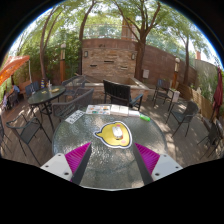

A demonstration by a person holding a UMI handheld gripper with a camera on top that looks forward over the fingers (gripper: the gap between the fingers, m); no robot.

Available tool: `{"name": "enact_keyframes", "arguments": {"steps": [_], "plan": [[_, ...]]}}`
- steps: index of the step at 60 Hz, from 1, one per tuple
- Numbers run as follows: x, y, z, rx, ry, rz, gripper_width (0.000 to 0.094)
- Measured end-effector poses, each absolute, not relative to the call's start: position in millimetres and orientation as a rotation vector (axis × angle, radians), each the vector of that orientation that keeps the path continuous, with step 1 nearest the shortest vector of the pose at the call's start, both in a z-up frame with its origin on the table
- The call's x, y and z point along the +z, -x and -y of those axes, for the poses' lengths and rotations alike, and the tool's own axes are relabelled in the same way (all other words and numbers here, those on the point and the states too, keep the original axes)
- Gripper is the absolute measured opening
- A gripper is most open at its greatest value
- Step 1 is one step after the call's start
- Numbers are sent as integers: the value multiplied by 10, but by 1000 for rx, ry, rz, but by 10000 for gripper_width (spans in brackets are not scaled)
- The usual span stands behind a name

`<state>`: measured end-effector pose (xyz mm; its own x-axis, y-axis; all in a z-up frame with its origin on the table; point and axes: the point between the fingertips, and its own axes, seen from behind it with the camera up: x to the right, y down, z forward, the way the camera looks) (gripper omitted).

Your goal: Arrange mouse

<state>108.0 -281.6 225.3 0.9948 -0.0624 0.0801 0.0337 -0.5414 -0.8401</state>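
— Where's the mouse?
— I see a yellow mouse (114, 133) mid-surface on the round glass table (75, 135), just ahead of my gripper (112, 158).
— Fingers?
— Spread apart, holding nothing; magenta pads (78, 155) flank bare glass. Papers (100, 110) lie toward the far edge.

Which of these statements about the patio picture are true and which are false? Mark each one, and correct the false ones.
1. The yellow computer mouse lies on the round glass-topped table. True.
2. The gripper is shut on the mouse. False: its fingers are open, and the mouse lies just ahead of them, untouched.
3. A dark metal chair stands at the far side of the table. True.
4. The scene is indoors, in an office. False: it is an outdoor patio with trees and a brick wall.
5. The mouse is black. False: it is yellow.
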Motion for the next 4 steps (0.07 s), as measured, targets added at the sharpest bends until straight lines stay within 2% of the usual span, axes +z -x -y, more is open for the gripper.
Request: {"name": "enact_keyframes", "arguments": {"steps": [4], "plan": [[2250,-1053,2873,-119,2150,-24,855]]}}
